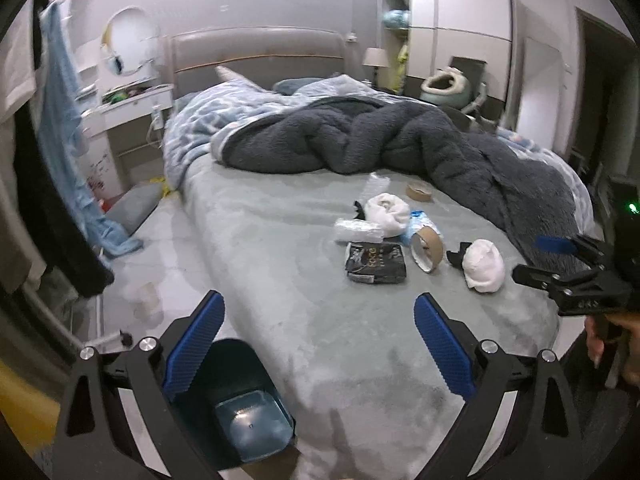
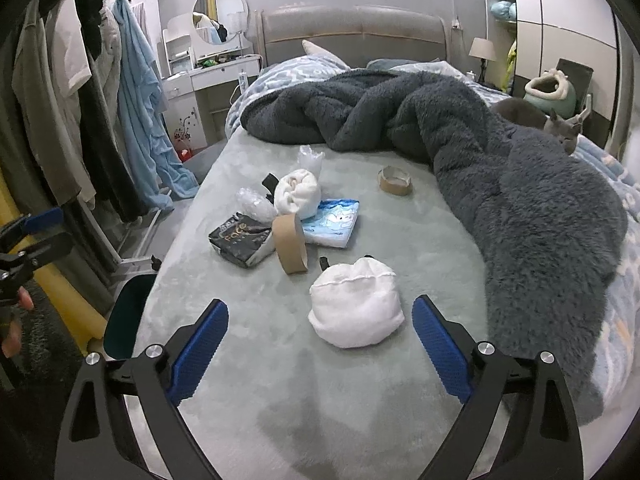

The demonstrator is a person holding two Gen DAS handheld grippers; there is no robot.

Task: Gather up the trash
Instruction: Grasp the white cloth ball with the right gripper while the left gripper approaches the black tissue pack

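Grey-green plush covers the bed [image 2: 360, 380], with a shaggy charcoal fleece blanket [image 2: 500, 184] heaped across its far and right side. Near the bed's left corner on the floor stands a dark teal plastic bin [image 1: 248, 404]. Litter lies mid-mattress: a soft white cloth bundle [image 2: 356, 308] nearest, a crumpled black foil packet [image 2: 240, 242], an upright brown cardboard tape roll [image 2: 290, 246] and crinkled clear plastic wrap [image 2: 256, 204]. Both the left hand-held gripper [image 1: 320, 344] and right hand-held gripper [image 2: 320, 348] are spread wide, ribbed blue pads holding nothing.
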